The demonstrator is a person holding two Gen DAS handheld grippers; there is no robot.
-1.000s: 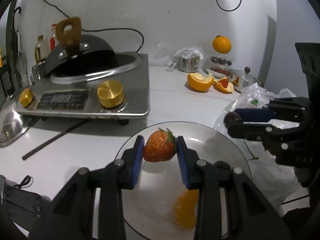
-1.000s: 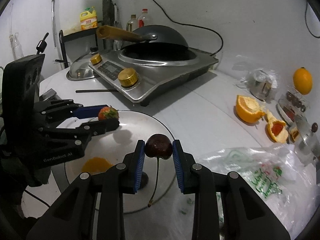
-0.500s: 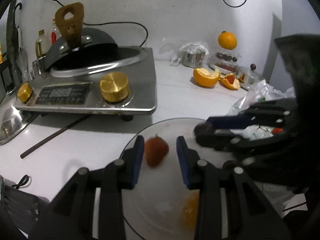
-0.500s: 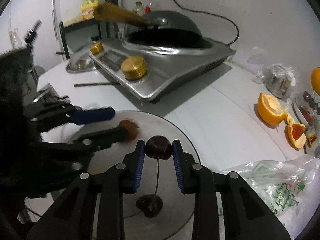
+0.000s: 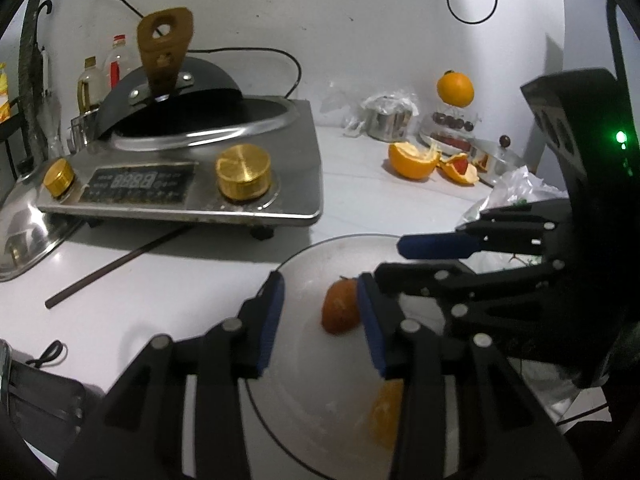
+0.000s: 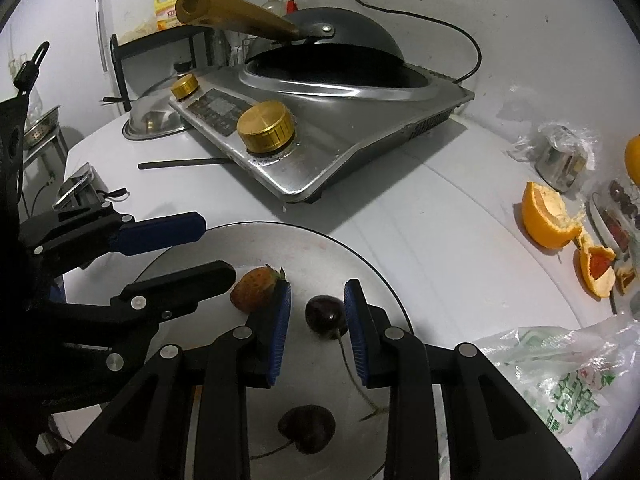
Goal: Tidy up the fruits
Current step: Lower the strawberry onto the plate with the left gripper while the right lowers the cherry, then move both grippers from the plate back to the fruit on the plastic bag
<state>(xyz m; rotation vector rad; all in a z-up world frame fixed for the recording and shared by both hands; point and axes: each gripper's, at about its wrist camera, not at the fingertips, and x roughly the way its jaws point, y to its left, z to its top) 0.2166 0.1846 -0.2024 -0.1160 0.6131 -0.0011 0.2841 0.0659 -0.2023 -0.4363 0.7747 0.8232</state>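
Strawberry [image 5: 340, 307] lying on the round metal plate [image 5: 316, 252], between the spread fingers of the left hand-held gripper [image 5: 320, 312] and close against its right finger; neither blue pad grips it. In the right wrist view the same strawberry [image 6: 254, 289] sits just outside the left finger of the right hand-held gripper [image 6: 316, 320], green cap toward that finger. Right hand-held gripper likewise open: a dark cherry [image 6: 326, 316] rests on the plate [image 6: 360, 264] in the gap between its fingers, nearer the right one, whether touching cannot be told, its stem trailing back toward the gripper body. A second cherry [image 6: 307, 428] lies on the plate nearer that body, beneath the fingers. An orange segment [image 5: 384, 416] lies on the plate under the right finger of the left hand-held gripper. The two tools meet over the plate, the right hand-held gripper [image 5: 400, 258] entering the left wrist view from the right. Ahead of both, on the white surface [image 6: 420, 216], stands an induction cooker [image 5: 180, 176] carrying a wok [image 6: 332, 52]; farther right lie orange peels [image 6: 548, 216] and a plastic bag [image 6: 560, 368].
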